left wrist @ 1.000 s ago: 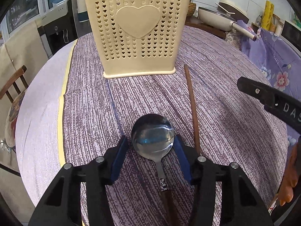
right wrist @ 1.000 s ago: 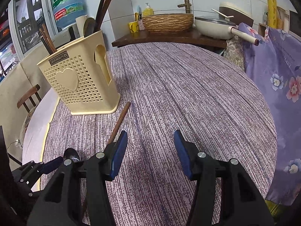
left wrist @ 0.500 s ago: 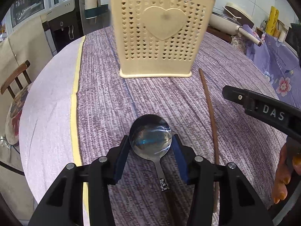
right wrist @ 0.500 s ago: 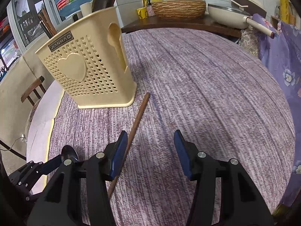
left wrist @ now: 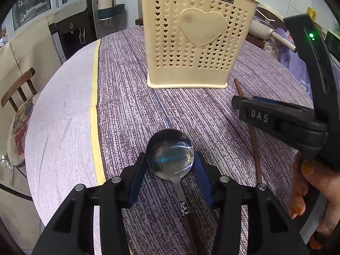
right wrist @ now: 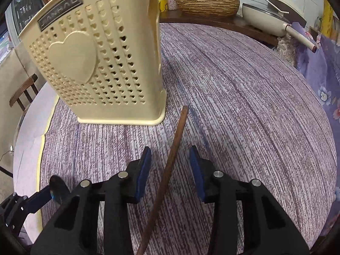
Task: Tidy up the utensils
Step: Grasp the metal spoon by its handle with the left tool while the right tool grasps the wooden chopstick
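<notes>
Left gripper (left wrist: 170, 159): lower centre of the left wrist view; blue pads sit against both sides of the spoon bowl, clamping it.
Spoon (left wrist: 170, 156): metal bowl faces up between the pads; neck and dark handle run back toward the bottom edge. It lies over the purple striped tablecloth (left wrist: 131, 116).
Right gripper (right wrist: 170, 161): lower centre of the right wrist view; jaws have just been closing and stand at a narrow gap. The stick passes between them, clear of both pads.
Wooden stick (right wrist: 170, 167): flat on the tablecloth, running from the bottom edge up to a tip just beside the holder's lower right corner.
Utensil holder (left wrist: 191, 42): cream plastic, heart-shaped perforations, upright at upper centre of the left wrist view; dark handles protrude from its top.
Hand (left wrist: 308, 189): right edge of the left wrist view, gripping the right gripper's handle.
Chair (left wrist: 17, 89): wooden, left edge, beyond the table rim.
</notes>
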`<action>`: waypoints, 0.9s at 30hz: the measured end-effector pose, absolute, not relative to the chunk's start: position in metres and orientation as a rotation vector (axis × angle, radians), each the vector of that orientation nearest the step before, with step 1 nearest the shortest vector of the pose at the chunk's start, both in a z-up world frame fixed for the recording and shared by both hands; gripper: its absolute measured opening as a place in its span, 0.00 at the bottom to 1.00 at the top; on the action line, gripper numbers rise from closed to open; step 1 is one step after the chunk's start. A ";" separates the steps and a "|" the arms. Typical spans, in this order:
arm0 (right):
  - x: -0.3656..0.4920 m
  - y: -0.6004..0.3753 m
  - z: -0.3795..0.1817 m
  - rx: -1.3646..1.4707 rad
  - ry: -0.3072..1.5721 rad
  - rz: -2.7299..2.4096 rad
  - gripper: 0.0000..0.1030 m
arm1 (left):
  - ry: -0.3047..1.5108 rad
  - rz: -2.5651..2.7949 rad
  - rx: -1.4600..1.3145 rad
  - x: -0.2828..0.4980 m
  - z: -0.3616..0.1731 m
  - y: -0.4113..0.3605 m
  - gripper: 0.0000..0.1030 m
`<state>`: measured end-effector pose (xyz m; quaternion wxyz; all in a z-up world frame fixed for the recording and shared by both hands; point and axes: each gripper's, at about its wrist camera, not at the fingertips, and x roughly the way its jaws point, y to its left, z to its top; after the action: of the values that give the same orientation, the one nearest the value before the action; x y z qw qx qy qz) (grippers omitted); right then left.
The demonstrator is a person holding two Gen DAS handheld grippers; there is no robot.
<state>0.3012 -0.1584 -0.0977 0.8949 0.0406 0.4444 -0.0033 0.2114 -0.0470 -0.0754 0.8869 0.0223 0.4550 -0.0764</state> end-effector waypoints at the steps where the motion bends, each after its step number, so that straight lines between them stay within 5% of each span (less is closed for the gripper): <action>1: 0.303 -0.160 -0.097 0.091 0.921 -0.009 0.30 | 0.946 -0.159 0.045 0.211 -0.075 -0.047 0.45; 9: 0.317 -0.169 -0.098 0.112 0.929 -0.005 0.11 | 0.954 -0.147 0.053 0.212 -0.075 -0.048 0.49; 17: 0.307 -0.175 -0.098 0.149 0.944 0.042 0.10 | 0.954 -0.120 0.061 0.210 -0.075 -0.057 0.52; 24: 0.292 -0.180 -0.093 0.179 0.923 0.067 0.10 | 0.944 -0.110 0.046 0.214 -0.070 -0.056 0.24; 27: 0.286 -0.182 -0.087 0.183 0.897 0.076 0.10 | 0.939 -0.105 0.051 0.216 -0.069 -0.056 0.20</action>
<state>0.2864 -0.1821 -0.0866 0.8964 0.0883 0.4329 0.0369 0.2155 -0.0557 -0.0694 0.8901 0.0244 0.4522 -0.0508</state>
